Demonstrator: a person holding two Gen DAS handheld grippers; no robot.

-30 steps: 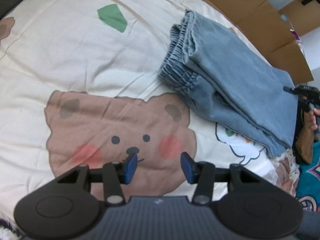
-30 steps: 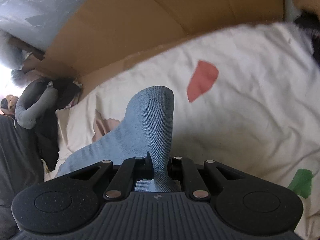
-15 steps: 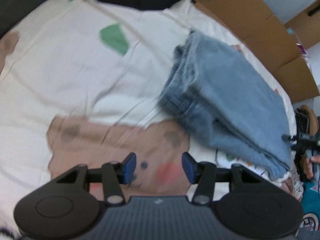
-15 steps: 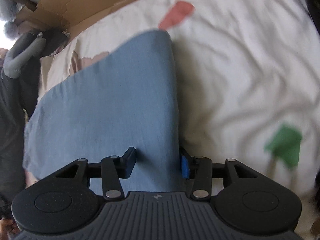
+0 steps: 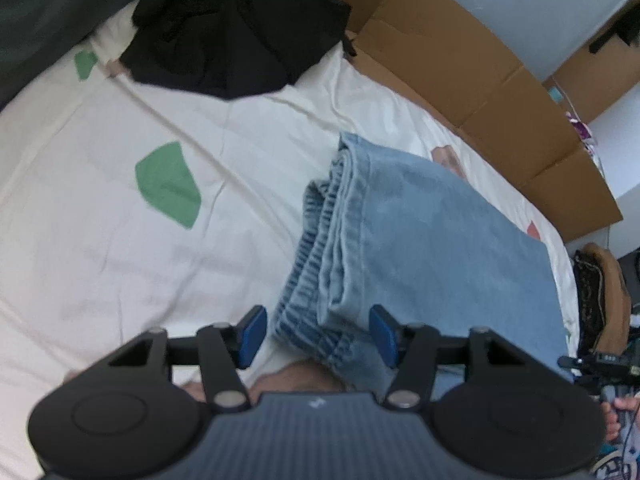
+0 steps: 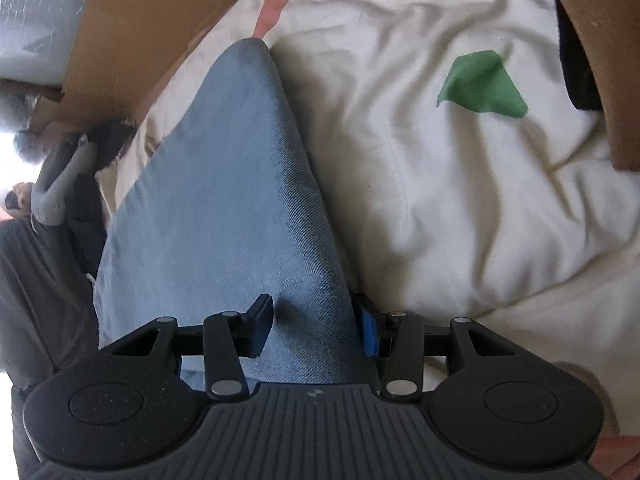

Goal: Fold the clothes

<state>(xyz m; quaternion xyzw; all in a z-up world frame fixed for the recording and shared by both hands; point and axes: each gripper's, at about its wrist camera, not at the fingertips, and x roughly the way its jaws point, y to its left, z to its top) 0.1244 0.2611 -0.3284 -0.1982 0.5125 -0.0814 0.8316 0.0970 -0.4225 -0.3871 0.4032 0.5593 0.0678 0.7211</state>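
Folded light-blue jeans lie on the cream bed cover as I hold both grippers over them. My left gripper has its blue-padded fingers spread wide, with the elastic waistband end of the jeans sitting between them; I cannot tell whether the pads touch the cloth. My right gripper also has its fingers spread, straddling the smooth folded edge of the jeans, denim filling the gap between them. Beyond the left fingers, a black garment sits heaped at the far end of the bed, with brown cardboard to its right. A green patch on the cover lies ahead and right of the right fingers.
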